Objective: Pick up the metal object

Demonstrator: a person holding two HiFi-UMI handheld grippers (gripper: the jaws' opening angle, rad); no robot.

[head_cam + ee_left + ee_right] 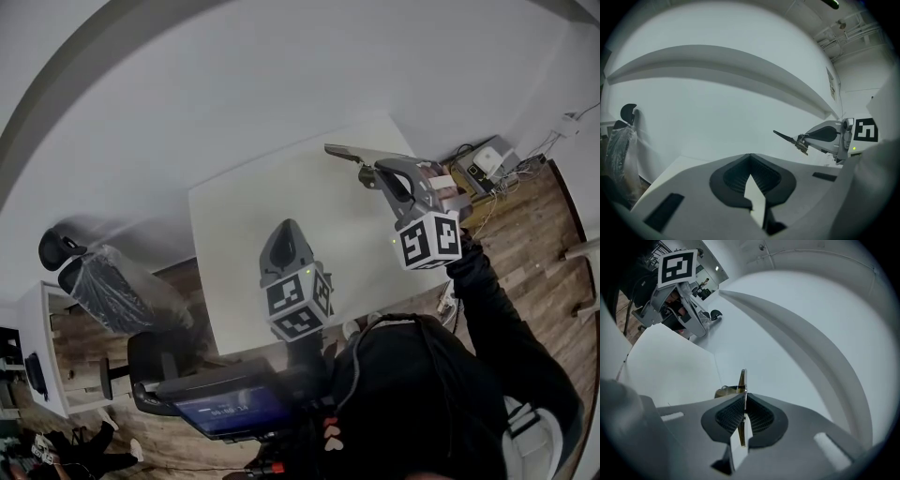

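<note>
The metal object [349, 152] is a thin flat strip, held in the air above the far right part of the white table [246, 234]. My right gripper [371, 174] is shut on it, and the strip juts out past the fingertips. In the right gripper view the strip [743, 379] stands edge-on between the pads of that gripper [744, 397]. From the left gripper view it shows as a dark blade [784, 137] in the right gripper [802, 142]. My left gripper [286, 227] hovers over the table's near middle, jaws together on nothing [750, 157].
A chair wrapped in plastic [114, 289] stands left of the table. A dark screen [225, 407] sits near the person's body. Boxes and cables [486, 161] lie on the wooden floor at the right. A white wall is behind the table.
</note>
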